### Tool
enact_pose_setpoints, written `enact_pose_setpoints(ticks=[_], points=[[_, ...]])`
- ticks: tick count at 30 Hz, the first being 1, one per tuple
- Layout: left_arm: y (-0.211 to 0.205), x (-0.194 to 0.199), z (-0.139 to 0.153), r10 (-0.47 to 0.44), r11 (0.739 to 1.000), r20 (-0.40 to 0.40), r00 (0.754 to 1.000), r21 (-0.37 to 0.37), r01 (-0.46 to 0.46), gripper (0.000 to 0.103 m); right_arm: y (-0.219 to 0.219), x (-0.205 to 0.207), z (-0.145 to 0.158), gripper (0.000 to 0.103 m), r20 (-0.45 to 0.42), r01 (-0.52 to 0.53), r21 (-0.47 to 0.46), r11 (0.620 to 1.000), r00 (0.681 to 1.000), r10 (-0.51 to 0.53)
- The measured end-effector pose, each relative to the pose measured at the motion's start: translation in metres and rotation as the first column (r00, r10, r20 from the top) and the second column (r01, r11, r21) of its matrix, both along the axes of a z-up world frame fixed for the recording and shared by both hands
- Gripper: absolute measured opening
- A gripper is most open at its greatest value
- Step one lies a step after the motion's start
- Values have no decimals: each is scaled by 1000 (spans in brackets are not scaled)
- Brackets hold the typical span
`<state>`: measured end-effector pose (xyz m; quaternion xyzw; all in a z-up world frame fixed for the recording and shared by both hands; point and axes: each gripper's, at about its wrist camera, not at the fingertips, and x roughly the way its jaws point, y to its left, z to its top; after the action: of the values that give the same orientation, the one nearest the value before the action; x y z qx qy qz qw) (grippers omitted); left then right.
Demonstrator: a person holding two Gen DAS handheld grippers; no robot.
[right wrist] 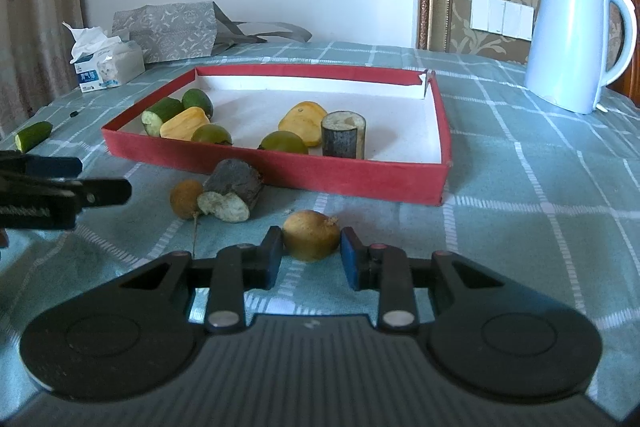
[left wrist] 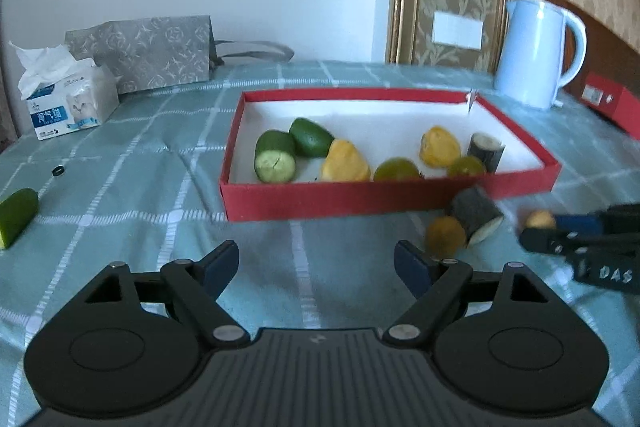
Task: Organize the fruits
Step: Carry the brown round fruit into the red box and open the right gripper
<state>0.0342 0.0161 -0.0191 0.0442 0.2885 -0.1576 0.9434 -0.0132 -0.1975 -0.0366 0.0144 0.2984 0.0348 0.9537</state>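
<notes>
Right gripper (right wrist: 311, 257) clamped on a small brown fruit (right wrist: 311, 235) near the cloth. Left gripper (left wrist: 316, 267) jaws wide, nothing between. Beyond: a dark cut piece (right wrist: 232, 189) beside another brown fruit (right wrist: 185, 199). Farther, the red tray (right wrist: 280, 171) holds green and yellow pieces.

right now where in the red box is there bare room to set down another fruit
The back half of the red box, along its far wall, is bare white floor, as is the right end beyond the upright dark log piece. The front edge is crowded: cucumber pieces, yellow pieces and green fruits.
</notes>
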Motion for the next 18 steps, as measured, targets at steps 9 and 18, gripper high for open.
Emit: enact_pose_setpoints(ticks=[9,18], points=[[-4,4,-8,13,999,-21,1000,46,-12,85,-2,0,0,29,5,13,6,1000,1000,-13],[-5,6,-10,19,998,-24,1000,55,-18,85,-7,-6,8,29,72,60,9,998,996,-61]])
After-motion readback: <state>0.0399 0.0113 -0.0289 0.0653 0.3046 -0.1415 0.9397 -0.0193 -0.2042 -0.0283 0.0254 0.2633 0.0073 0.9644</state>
